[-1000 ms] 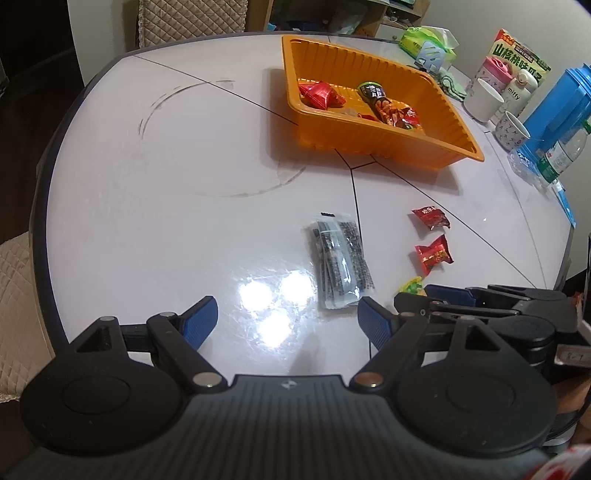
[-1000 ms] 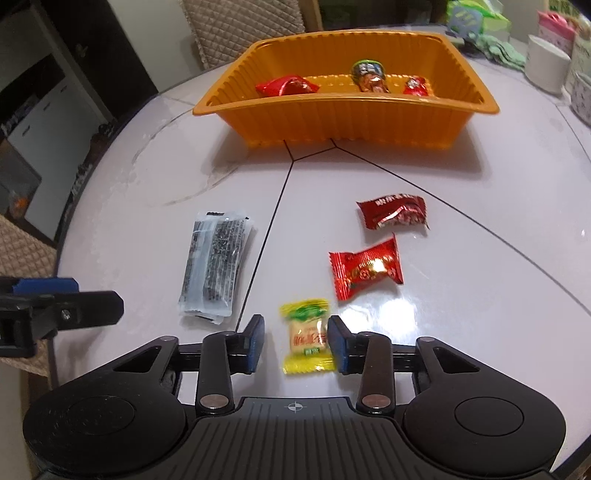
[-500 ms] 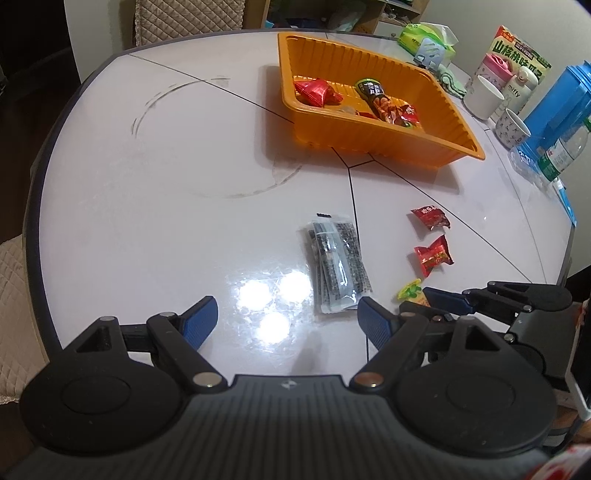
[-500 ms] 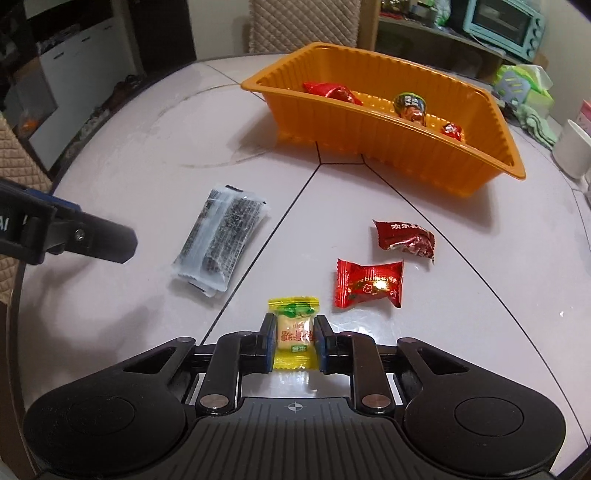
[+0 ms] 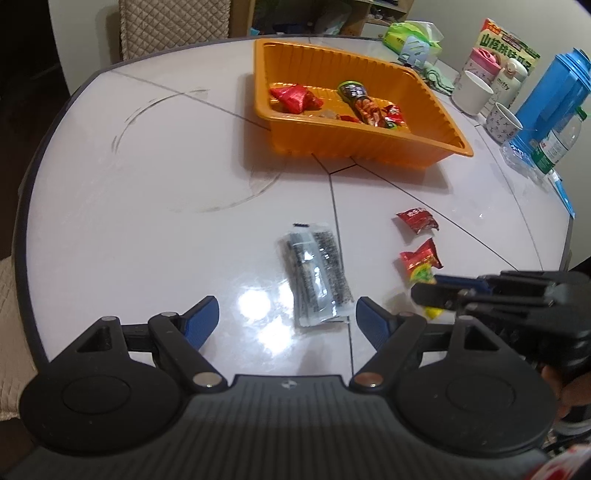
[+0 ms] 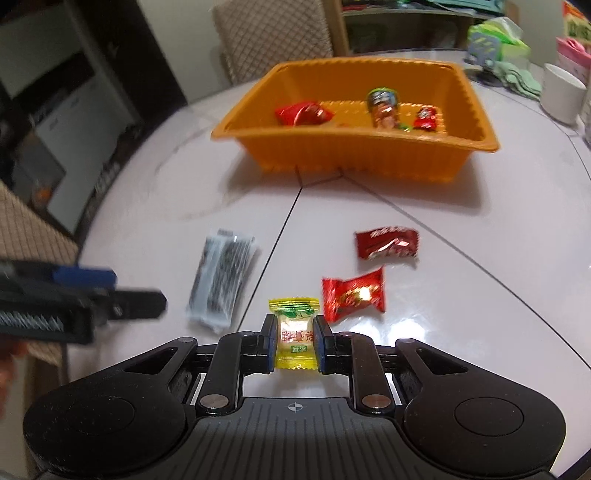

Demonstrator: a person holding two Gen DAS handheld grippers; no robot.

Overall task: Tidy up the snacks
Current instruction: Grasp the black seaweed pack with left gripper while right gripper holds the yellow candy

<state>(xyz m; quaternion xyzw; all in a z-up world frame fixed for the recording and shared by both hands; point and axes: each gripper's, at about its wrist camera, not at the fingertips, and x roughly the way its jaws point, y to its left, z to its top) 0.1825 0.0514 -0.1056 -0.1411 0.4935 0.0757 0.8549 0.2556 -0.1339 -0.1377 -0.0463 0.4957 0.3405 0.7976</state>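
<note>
A white round bench (image 5: 147, 206) fills a cluttered home dining corner, a quilted chair (image 5: 173, 26) at its far edge and cups and a blue jug (image 5: 550, 92) off to the right of my left tool. Straight ahead of both tools sits the orange tray (image 6: 354, 162), already holding a few snacks: a red packet (image 6: 303, 112), a green-topped wrapper (image 6: 384, 105) and a small red sweet (image 6: 426, 118).

My right tool (image 6: 295, 338) is clamped on the yellow candy (image 6: 295, 332), its two fingers pressed to the wrapper's sides near the bench edge closest to me. Whether the candy is clear of the surface I cannot tell; the blur in the right wrist view suggests I am on the move. My left tool (image 5: 284, 314) hangs with its fingers wide apart and nothing between them, the dark striped packet (image 5: 317, 273) lying just ahead of its gap.

By my reckoning the job is partly done. Besides the candy in my grip, three pieces are left loose on the bench: the striped packet, a bright red candy (image 6: 354, 295) just ahead and right of my right tool, and a dark red wrapper (image 6: 388, 243) a little beyond that. All of them lie well short of the tray.
</note>
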